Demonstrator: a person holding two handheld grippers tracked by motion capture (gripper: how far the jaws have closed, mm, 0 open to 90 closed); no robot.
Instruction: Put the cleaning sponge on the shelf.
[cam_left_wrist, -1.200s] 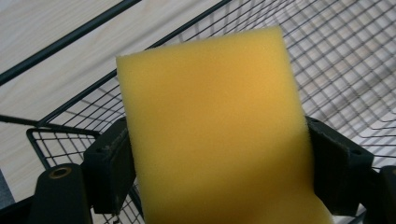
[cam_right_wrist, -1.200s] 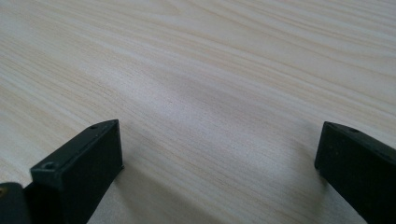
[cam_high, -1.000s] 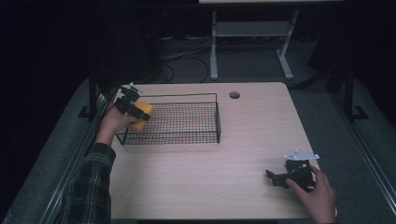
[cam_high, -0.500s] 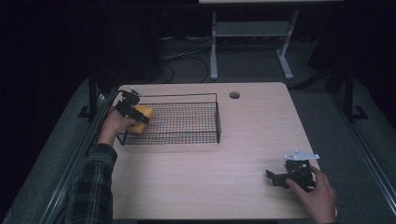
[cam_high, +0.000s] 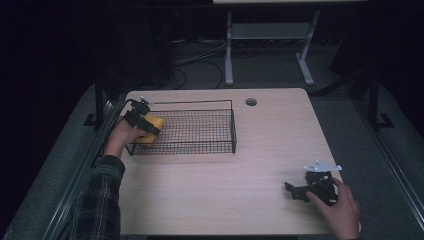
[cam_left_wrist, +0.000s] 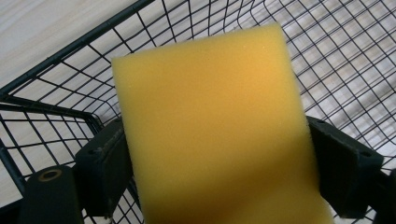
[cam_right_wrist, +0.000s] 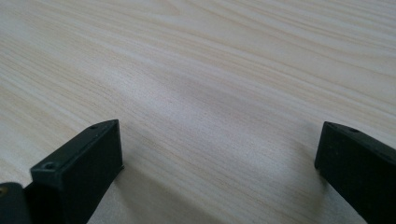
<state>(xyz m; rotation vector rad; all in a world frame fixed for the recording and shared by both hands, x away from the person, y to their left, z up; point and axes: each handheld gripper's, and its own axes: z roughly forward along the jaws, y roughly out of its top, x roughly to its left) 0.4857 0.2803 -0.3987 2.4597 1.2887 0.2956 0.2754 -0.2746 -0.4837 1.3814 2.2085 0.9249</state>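
At the left of the high view a forearm in a plaid sleeve reaches up to the left gripper (cam_high: 144, 123), whose jaws are clamped on a yellow foam sponge (cam_high: 151, 129), a soft, fine-pored rectangular block held over the left end of the black wire basket (cam_high: 200, 131). At the lower right, a hand rests the right gripper (cam_high: 300, 190) on the pale wood-grain counter (cam_high: 225, 190), its blocky black jaws spread wide with nothing between them
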